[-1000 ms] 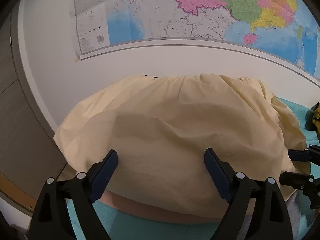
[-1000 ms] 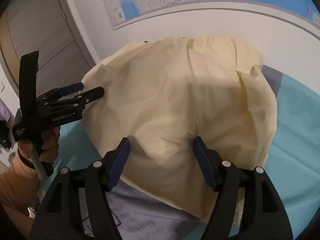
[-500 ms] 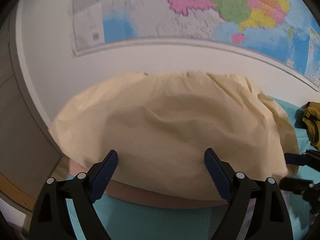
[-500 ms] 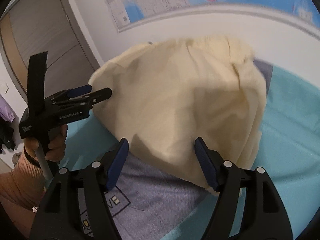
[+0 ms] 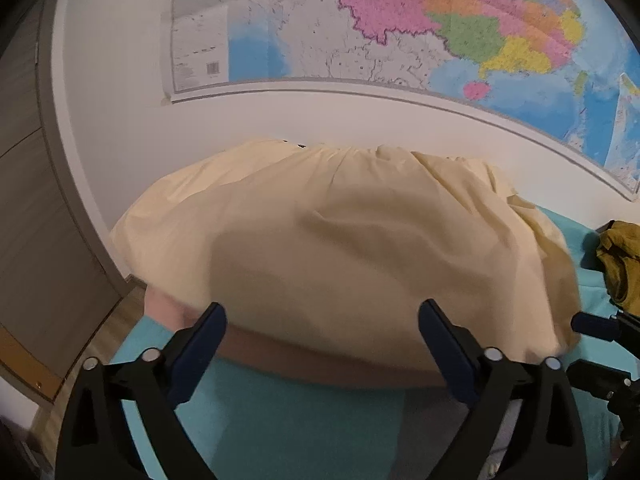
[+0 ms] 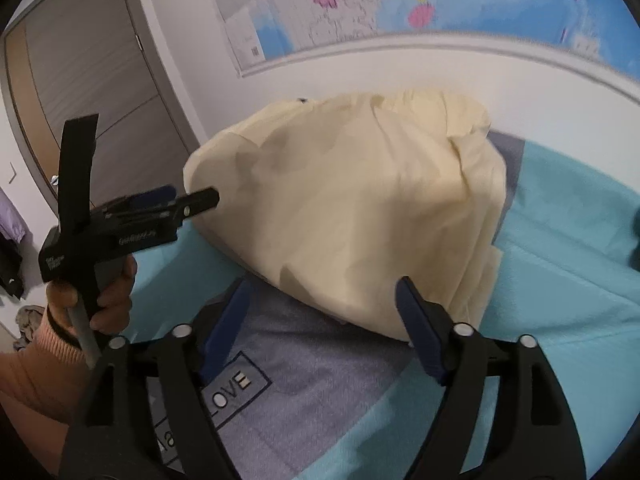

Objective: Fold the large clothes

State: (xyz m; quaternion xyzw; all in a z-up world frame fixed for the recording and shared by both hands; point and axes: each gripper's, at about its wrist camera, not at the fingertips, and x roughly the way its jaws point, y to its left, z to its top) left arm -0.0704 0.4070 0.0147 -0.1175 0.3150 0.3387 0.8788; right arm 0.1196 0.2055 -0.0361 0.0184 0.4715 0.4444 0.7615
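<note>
A pale yellow garment (image 5: pixel 352 248) lies folded in a thick stack on the turquoise bed sheet (image 5: pixel 288 420), against the white wall. It also fills the middle of the right wrist view (image 6: pixel 360 216). My left gripper (image 5: pixel 322 344) is open and empty, just short of the garment's near edge. My right gripper (image 6: pixel 324 316) is open and empty at the garment's near edge. The left gripper also shows in the right wrist view (image 6: pixel 188 200), beside the garment's left edge.
A grey-blue cloth printed "LOVE" (image 6: pixel 304 384) lies under the garment's near side. A mustard-coloured garment (image 5: pixel 620 264) sits on the bed at the right. A map (image 5: pixel 400 28) hangs on the wall, and a grey door (image 6: pixel 92 80) stands at the left.
Both grippers have drawn back from the yellow garment toward me, uncovering more turquoise sheet and the "LOVE" cloth. Both stay open.
</note>
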